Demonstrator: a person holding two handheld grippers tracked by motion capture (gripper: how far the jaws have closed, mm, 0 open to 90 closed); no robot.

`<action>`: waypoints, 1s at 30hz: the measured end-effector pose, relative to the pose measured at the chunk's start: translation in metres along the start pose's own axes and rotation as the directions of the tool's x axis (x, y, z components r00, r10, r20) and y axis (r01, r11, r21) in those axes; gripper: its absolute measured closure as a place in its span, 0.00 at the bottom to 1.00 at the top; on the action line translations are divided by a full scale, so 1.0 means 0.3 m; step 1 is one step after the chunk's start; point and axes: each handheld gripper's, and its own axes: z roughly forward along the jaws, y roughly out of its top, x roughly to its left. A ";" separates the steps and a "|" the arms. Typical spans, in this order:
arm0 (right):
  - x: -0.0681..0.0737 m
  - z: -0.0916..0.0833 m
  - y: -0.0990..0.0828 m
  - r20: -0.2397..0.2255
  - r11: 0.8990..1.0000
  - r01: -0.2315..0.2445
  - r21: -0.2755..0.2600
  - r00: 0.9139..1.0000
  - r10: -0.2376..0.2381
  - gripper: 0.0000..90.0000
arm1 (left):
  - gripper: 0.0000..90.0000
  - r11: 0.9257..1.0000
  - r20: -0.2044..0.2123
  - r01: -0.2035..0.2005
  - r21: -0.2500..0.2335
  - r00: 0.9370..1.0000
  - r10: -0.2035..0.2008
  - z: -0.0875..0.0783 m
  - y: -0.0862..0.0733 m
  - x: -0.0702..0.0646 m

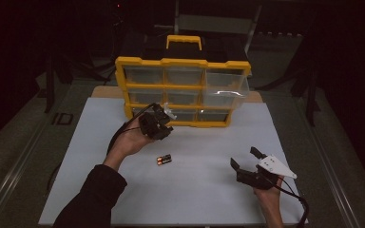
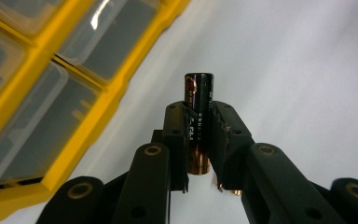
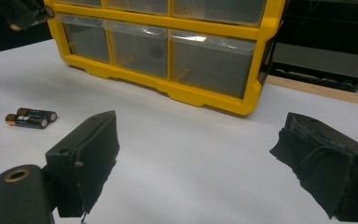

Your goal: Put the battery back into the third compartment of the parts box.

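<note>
My left gripper (image 2: 198, 122) is shut on a black and copper battery (image 2: 198, 121), which stands upright between its pads. In the high view that gripper (image 1: 156, 122) hovers just in front of the bottom left drawers of a yellow drawer cabinet (image 1: 183, 62). Two more batteries (image 1: 164, 159) lie side by side on the white table (image 1: 195, 190), also seen as a pair of batteries (image 3: 30, 117) in the right gripper view. My right gripper (image 1: 244, 158) rests low at the right with its jaws wide apart and nothing between them; in its own view the gripper (image 3: 200, 154) faces the cabinet (image 3: 168, 91).
The cabinet has clear plastic drawers (image 1: 225, 95) in three rows, and one at the right sticks out a little. A black case with a yellow handle (image 1: 184, 40) stands behind it. Metal rails (image 1: 14, 171) run along both table sides.
</note>
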 end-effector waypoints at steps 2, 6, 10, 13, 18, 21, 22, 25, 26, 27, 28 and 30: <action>0.000 0.000 0.000 0.000 1.000 -0.001 -0.001 1.000 0.001 0.13 | 0.86 1.000 -0.002 -0.001 -0.009 1.000 0.001 -0.012 0.007 0.003; 0.000 0.000 0.000 0.000 1.000 0.000 0.000 1.000 0.000 0.13 | 0.86 1.000 -0.009 -0.002 -0.031 1.000 0.002 -0.033 0.020 0.008; -0.001 0.000 0.000 0.000 1.000 -0.002 -0.003 1.000 0.002 0.13 | 0.86 0.999 -0.014 0.001 -0.054 1.000 -0.001 -0.054 0.033 0.014; -0.001 0.000 0.000 -0.001 1.000 -0.002 -0.003 1.000 0.002 0.13 | 0.86 0.998 -0.022 0.001 -0.070 1.000 -0.003 -0.069 0.045 0.015; -0.001 0.000 0.000 -0.001 1.000 -0.002 -0.002 1.000 0.002 0.13 | 0.86 0.994 -0.025 0.002 -0.106 1.000 -0.004 -0.096 0.070 0.018; -0.001 0.000 0.000 -0.001 1.000 -0.001 -0.002 1.000 0.001 0.13 | 0.86 0.993 -0.036 -0.003 -0.122 0.999 -0.002 -0.108 0.082 0.018; -0.001 0.000 0.000 -0.001 1.000 -0.002 -0.003 1.000 0.002 0.13 | 0.86 0.991 -0.037 0.000 -0.133 0.999 -0.005 -0.114 0.087 0.019; -0.001 0.000 0.000 -0.001 1.000 -0.002 -0.003 1.000 0.002 0.13 | 0.86 0.989 -0.043 0.003 -0.147 0.999 -0.009 -0.122 0.094 0.020; -0.001 0.000 0.000 -0.001 1.000 -0.002 -0.002 1.000 0.002 0.13 | 0.86 0.987 -0.045 0.004 -0.159 0.999 -0.011 -0.130 0.100 0.023; -0.001 0.000 0.000 -0.001 1.000 -0.002 -0.002 1.000 0.002 0.13 | 0.86 0.987 -0.045 0.004 -0.159 0.999 -0.011 -0.130 0.100 0.023; -0.001 0.001 0.000 -0.001 1.000 -0.002 -0.002 1.000 0.002 0.13 | 0.86 0.986 -0.051 -0.001 -0.168 0.999 -0.008 -0.137 0.107 0.024; -0.001 0.001 0.000 -0.001 1.000 -0.002 -0.002 1.000 0.002 0.13 | 0.86 0.985 -0.055 -0.005 -0.175 0.998 -0.005 -0.145 0.113 0.025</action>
